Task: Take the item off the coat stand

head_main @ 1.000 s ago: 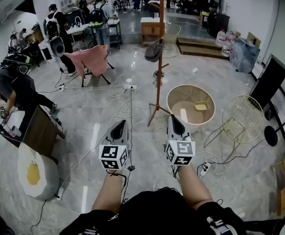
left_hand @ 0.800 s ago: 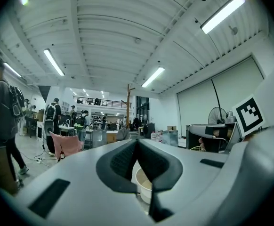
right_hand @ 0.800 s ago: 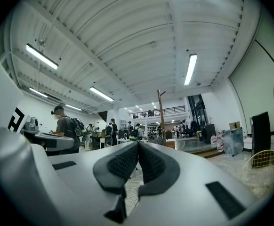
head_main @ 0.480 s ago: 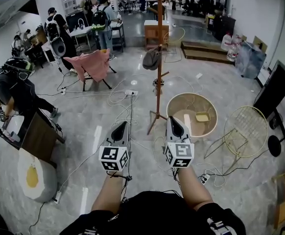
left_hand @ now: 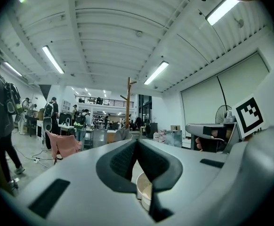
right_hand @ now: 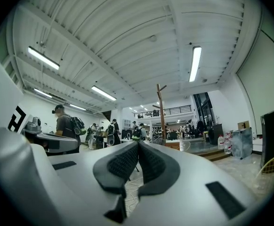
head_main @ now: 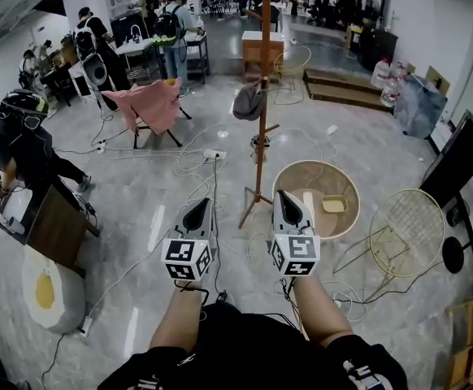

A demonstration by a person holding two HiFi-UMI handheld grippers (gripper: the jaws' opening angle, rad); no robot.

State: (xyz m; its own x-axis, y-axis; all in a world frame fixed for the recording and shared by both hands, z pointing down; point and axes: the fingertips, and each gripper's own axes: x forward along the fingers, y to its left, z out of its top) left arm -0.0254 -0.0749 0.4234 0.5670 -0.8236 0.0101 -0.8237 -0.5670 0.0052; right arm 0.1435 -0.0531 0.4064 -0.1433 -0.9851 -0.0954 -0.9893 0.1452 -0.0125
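L gripper (head_main: 197, 211) & R gripper (head_main: 288, 203): jaws together, empty, held low mid-frame, likely because the coat stand (head_main: 261, 128) w/ grey hat (head_main: 247, 101), upper centre, is well beyond reach.

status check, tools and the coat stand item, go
Left tool shut, empty. Right tool shut, empty. Grey item hangs on coat stand, ahead, untouched. Floor cables between.

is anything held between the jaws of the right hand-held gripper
No, the right hand-held gripper has its jaws closed against each other, with nothing caught between them.
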